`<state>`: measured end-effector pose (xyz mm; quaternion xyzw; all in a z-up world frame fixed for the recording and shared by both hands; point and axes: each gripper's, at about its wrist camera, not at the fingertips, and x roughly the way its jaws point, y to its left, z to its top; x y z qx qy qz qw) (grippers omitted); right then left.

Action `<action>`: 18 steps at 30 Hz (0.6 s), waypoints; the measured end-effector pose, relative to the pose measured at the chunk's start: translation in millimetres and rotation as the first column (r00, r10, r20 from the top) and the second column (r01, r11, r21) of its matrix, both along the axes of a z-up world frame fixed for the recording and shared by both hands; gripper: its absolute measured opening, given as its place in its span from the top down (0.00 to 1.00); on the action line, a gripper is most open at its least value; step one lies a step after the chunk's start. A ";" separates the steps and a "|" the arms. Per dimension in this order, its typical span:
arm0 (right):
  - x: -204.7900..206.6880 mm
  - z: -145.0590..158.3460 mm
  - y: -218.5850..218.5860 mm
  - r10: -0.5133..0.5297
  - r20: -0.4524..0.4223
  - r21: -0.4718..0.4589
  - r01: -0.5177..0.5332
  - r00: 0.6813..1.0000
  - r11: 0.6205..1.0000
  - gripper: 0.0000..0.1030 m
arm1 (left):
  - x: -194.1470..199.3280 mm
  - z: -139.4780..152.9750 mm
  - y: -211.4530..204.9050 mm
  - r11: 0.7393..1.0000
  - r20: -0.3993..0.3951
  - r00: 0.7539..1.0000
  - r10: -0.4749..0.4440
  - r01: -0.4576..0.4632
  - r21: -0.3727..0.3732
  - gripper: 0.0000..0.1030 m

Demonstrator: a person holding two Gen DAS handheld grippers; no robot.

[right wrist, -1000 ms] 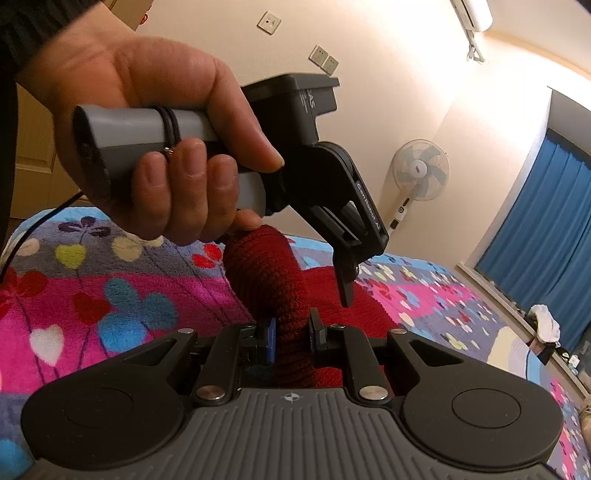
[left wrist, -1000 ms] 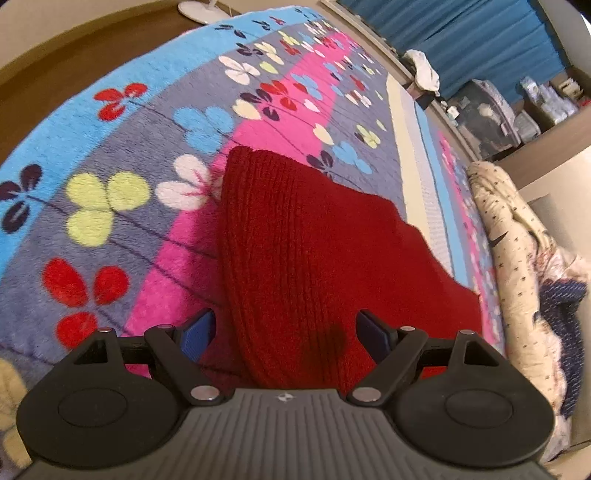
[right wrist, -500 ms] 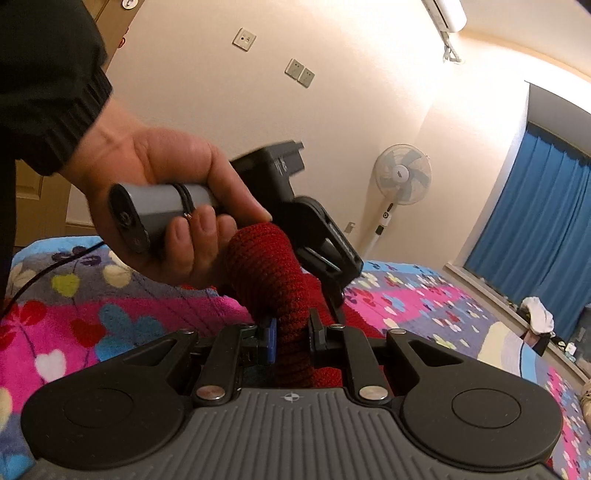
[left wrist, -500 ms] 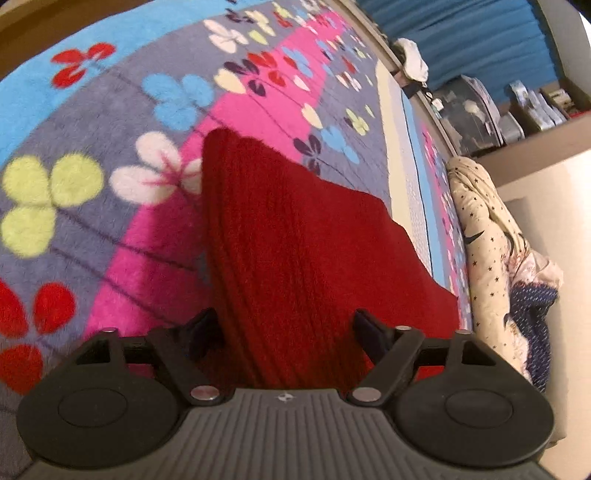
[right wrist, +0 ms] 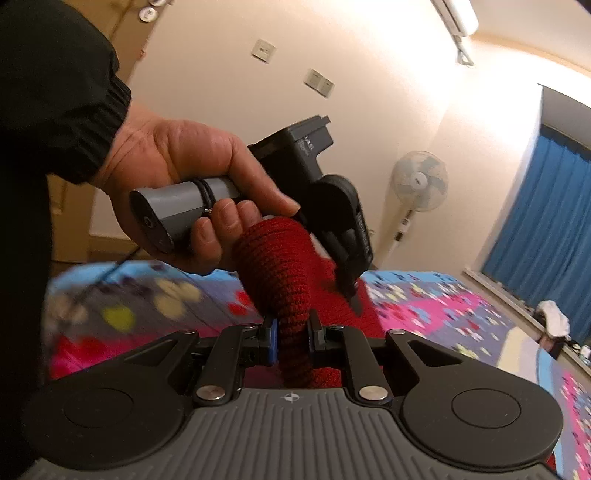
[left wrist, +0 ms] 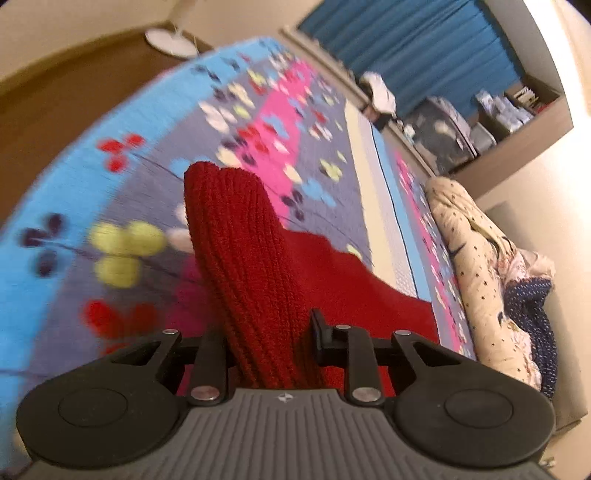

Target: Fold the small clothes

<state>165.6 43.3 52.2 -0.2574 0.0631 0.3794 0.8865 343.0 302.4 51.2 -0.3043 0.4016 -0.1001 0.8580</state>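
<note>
Red knit garment [left wrist: 251,258], unlabelled

Cream walls [right wrist: 388,110], warm light. Wall-mounted air conditioner [right wrist: 456,14] high near ceiling. Two switch plates [right wrist: 319,81] on wall. Standing fan [right wrist: 419,181], white, near corner; its round base [left wrist: 168,38] on brown floor [left wrist: 55,96]. Blue curtains [right wrist: 554,206] along window wall. Bed with fleece blanket [left wrist: 280,110]: blue, grey, pink bands, flower print. Crumpled cream quilt [left wrist: 476,258] with small dark print along bed's far edge. Wooden shelf [left wrist: 517,107] beyond bed, cluttered with boxes and containers.
</note>
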 end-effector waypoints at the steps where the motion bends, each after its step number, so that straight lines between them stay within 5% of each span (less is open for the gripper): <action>1: -6.4 5.0 8.2 0.024 -0.002 0.001 -0.024 1.000 1.000 0.86 | -11.9 3.3 10.2 1.000 0.005 1.000 0.023 -0.023 -0.010 0.73; 6: -26.9 28.4 28.3 0.091 -0.083 0.073 -0.085 0.992 0.994 0.86 | -65.1 16.7 49.7 0.988 0.013 0.990 0.138 -0.136 -0.074 0.72; 10: -11.4 44.6 7.6 0.048 -0.281 0.195 0.008 0.959 0.981 0.86 | -83.7 24.9 50.3 0.974 -0.014 0.975 0.224 -0.224 -0.042 0.56; 13: 22.8 45.2 -35.2 -0.071 -0.457 0.255 0.207 0.887 0.944 0.86 | -100.1 45.4 51.7 0.932 0.091 0.927 0.363 -0.363 -0.025 0.47; 15: 44.7 39.5 -77.1 -0.140 -0.568 0.278 0.350 0.811 0.895 0.86 | -108.9 57.9 47.5 0.899 0.161 0.886 0.435 -0.439 -0.011 0.38; 18: 63.7 24.9 -146.2 -0.229 -0.687 0.291 0.550 0.690 0.783 0.87 | -95.9 64.2 26.3 0.915 0.155 0.908 0.388 -0.400 0.052 0.38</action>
